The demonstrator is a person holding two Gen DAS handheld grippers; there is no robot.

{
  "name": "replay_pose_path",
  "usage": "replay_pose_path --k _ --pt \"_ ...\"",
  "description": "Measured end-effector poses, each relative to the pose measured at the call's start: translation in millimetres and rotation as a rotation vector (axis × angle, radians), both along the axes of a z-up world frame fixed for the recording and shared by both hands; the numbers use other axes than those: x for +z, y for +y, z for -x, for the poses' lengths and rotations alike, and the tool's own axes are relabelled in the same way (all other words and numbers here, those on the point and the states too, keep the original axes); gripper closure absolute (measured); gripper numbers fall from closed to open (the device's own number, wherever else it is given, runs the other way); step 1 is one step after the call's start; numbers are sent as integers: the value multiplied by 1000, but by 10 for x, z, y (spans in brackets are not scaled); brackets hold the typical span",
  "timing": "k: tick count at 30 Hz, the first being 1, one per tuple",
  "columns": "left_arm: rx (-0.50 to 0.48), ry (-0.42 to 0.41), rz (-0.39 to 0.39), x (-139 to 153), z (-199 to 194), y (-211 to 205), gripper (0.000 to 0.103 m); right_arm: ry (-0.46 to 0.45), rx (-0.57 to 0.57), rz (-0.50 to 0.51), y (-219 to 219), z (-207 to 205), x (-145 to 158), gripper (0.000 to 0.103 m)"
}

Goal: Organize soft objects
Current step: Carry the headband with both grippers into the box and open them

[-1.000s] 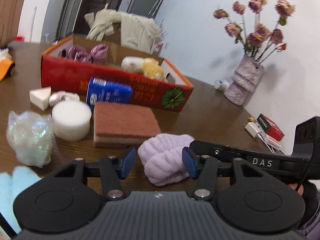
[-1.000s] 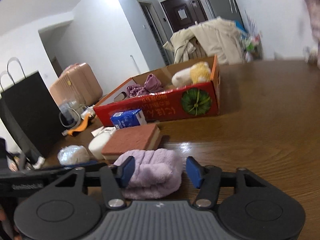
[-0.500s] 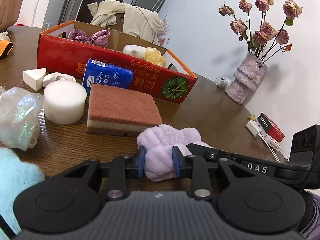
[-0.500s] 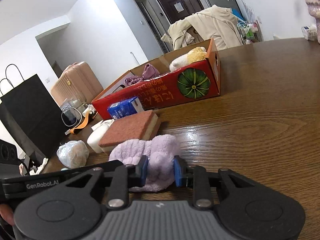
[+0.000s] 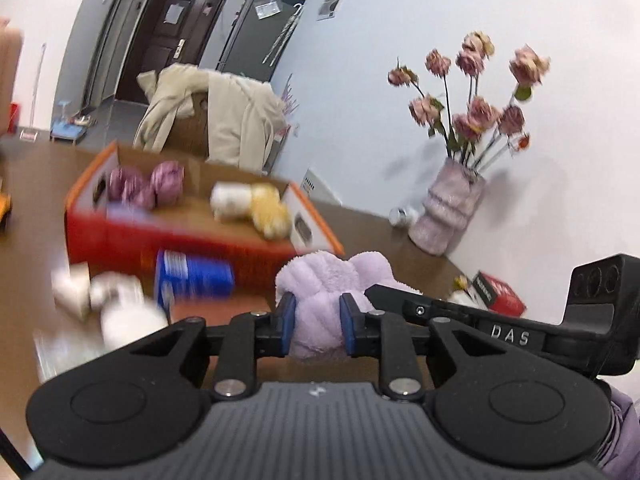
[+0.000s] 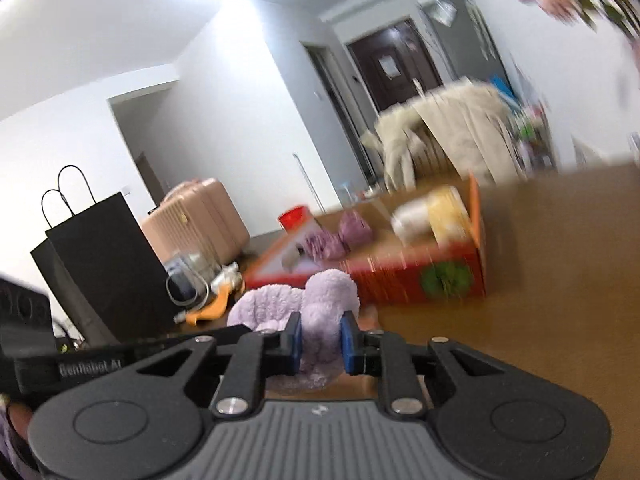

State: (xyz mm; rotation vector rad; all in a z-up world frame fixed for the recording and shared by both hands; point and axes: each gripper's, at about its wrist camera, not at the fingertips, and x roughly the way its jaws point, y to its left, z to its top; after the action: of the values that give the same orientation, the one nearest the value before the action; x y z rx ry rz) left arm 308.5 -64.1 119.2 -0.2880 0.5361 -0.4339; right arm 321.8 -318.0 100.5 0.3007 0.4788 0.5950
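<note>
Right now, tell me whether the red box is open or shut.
Open. The red box has no lid over it, and the purple cloths and a white and yellow plush toy show inside from above.

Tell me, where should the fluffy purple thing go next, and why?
Probably forward, over the red box. Both the left gripper and the right gripper have just closed their jaws on the purple plush, which looks lifted off the table, and the open box ahead already holds other soft things.
</note>
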Motion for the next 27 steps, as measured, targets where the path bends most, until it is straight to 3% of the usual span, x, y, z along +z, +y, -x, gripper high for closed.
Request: replay_pose_path --k 4,6,10,13,16,19,22,25,27 --pt "-9 30 -38 310 -790 233 79 -48 7 49 282 -639 379 84" --pt "8 85 -53 327 -1266 368 79 -15 11 78 475 -1058 474 84" --pt "33 216 -62 69 -2144 619 79 109 -21 149 934 -1962 428 84" --pt "76 320 -120 -254 -2649 751 79 174 -33 265 1347 -2472 223 85" --pt "118 332 -263 -406 -2869 801 79 266 -26 334 1651 -2858 -80 85" --pt "163 290 -342 -447 -2876 890 74 348 74 299 1758 -3048 -288 79" --pt "181 230 -310 -443 -2798 1026 67 400 138 214 1707 -3101 -408 71" --pt "163 226 -260 -420 -2763 1072 61 467 148 205 1710 -3174 -514 69" --pt "178 216 -269 -357 -2722 1056 59 450 150 219 1742 -3154 -474 69"
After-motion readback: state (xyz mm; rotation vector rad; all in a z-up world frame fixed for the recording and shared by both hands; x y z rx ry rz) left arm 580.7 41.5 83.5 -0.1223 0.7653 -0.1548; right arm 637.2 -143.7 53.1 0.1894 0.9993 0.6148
